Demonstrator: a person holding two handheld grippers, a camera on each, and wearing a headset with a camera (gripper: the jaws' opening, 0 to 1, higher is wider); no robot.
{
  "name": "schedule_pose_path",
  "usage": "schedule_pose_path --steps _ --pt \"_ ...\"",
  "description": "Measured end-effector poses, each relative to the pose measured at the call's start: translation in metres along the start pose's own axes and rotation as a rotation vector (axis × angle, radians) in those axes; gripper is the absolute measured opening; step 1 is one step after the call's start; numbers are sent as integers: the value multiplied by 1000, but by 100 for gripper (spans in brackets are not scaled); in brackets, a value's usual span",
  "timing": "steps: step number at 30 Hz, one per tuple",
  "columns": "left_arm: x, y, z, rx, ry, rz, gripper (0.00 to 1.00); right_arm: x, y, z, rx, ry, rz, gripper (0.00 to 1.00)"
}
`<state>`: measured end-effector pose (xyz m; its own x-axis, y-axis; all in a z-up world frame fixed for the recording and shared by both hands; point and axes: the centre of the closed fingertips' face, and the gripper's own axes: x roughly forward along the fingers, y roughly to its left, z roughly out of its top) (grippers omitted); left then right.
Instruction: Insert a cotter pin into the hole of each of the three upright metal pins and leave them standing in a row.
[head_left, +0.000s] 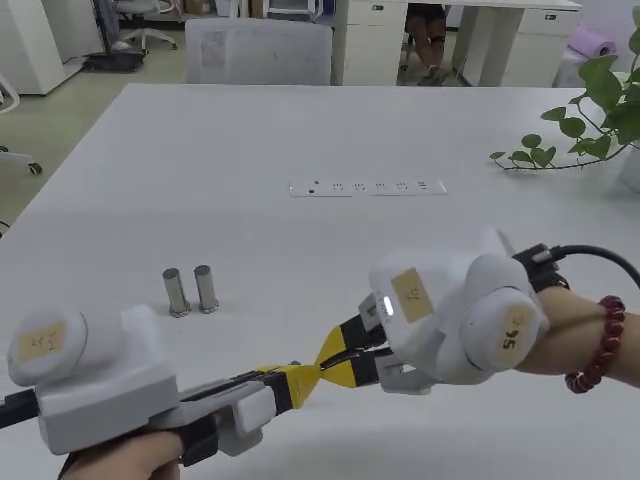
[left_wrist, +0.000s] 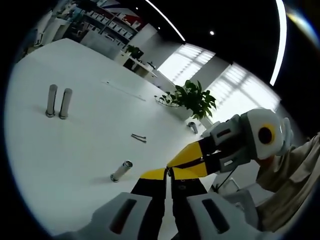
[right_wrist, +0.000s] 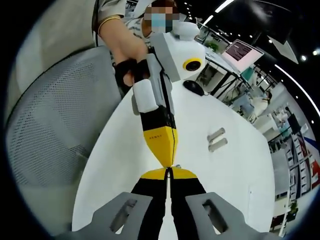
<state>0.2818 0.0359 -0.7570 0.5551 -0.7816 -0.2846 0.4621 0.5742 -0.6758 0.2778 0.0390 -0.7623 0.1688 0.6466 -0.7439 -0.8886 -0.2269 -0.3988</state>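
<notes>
Head view, closed fingers (head_left: 292, 382) meeting tip-to-tip

Head view: bright, even, diffuse light from overhead; the white table (head_left: 300, 160) reads clean, without glare. The two upright pins (head_left: 190, 290) throw only short, soft shadows at their bases. Left gripper view: the windows (left_wrist: 200, 62) are blown out (no detail recoverable) and a ceiling strip light (left_wrist: 281, 45) flares; the plant (left_wrist: 192, 100) stands backlit and dark. Both gripper views bend strongly toward their edges. Right gripper view: table surface overexposed, background soft.
</notes>
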Motion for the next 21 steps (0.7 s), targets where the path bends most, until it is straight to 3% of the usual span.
schedule_pose_path --steps 9,21 --pt "1 3 0 9 5 18 0 1 0 -1 -5 9 -4 2" --pt "2 3 2 -29 -3 18 0 0 -3 0 -13 4 -19 3"
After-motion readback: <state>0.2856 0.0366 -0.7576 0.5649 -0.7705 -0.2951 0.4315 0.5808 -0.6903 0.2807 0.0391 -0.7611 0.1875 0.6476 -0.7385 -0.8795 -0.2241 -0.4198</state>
